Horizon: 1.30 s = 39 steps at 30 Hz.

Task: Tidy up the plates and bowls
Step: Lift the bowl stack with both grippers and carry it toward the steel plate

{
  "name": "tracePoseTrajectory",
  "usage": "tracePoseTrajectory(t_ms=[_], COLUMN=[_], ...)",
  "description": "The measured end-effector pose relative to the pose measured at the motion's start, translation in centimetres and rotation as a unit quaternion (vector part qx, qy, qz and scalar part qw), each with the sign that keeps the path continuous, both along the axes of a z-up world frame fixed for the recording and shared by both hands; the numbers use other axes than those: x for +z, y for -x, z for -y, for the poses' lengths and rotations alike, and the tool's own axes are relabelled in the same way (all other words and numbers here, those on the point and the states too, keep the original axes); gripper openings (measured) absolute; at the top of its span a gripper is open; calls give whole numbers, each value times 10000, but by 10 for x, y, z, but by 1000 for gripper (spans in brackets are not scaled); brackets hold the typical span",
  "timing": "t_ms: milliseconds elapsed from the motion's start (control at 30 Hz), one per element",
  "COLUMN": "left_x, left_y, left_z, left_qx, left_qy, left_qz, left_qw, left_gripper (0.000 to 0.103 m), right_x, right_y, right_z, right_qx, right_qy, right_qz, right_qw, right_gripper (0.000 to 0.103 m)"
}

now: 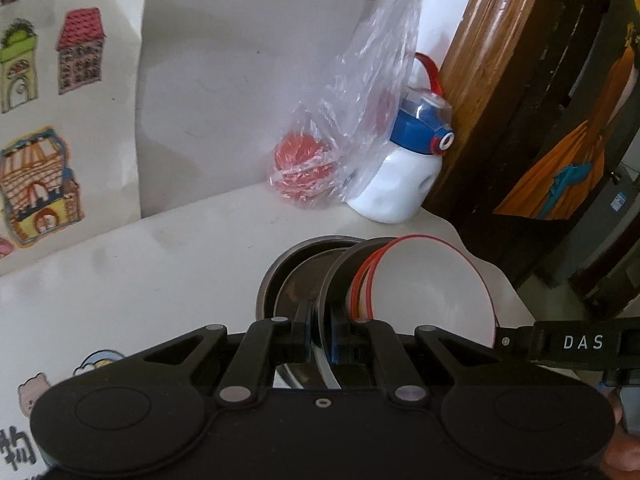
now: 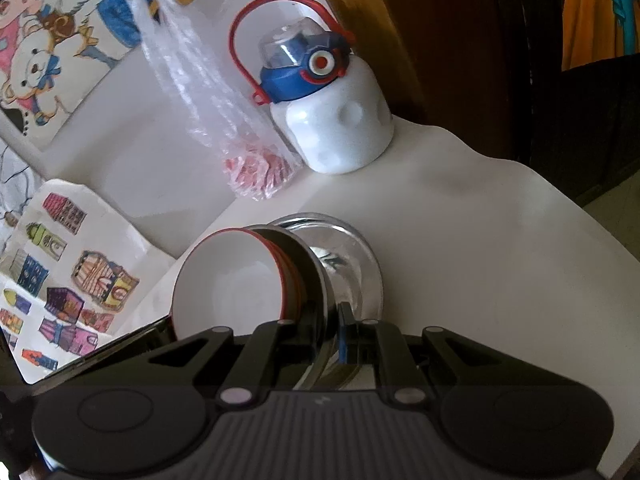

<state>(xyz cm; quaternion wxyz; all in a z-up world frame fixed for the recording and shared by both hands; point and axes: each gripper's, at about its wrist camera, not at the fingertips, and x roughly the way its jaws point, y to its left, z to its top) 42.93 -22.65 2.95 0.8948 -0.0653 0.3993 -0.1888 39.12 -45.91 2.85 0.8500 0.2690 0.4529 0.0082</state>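
Fingers (image 1: 302, 322) of left gripper (image 1: 320, 332) clamped on rim of shiny steel bowl (image 1: 296, 280); right gripper (image 2: 334, 328) fingers pinch the stack's other side. White red-rimmed bowls (image 1: 432, 284) nested inside, held tilted above white worktop (image 1: 160, 272).

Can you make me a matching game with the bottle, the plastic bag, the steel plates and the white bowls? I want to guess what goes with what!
Things:
1. bottle
2. plastic bag
3. steel plates
4. white bowls

Clues:
A. red rim
B. shiny, held on edge by both grippers
C. blue cap, red strap
D. see-through, red things inside

Pairs: 1-C, 2-D, 3-B, 4-A
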Motion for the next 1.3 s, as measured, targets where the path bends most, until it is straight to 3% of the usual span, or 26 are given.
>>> tracePoseTrajectory(t_ms=[800,1300], left_x=[-28,-32], left_y=[-27,-32], left_z=[12,5], left_qx=[83,165], left_qy=[-92,14], left_qz=[-244,-338], left_qw=[9996,9993], left_gripper=[6,7], right_x=[-25,-23], right_y=[-16,-9], right_z=[1,-28], right_qx=[-78,8], right_qy=[-16,858], right_qz=[-14,520], right_qw=[10000,9950], right_gripper=[13,14])
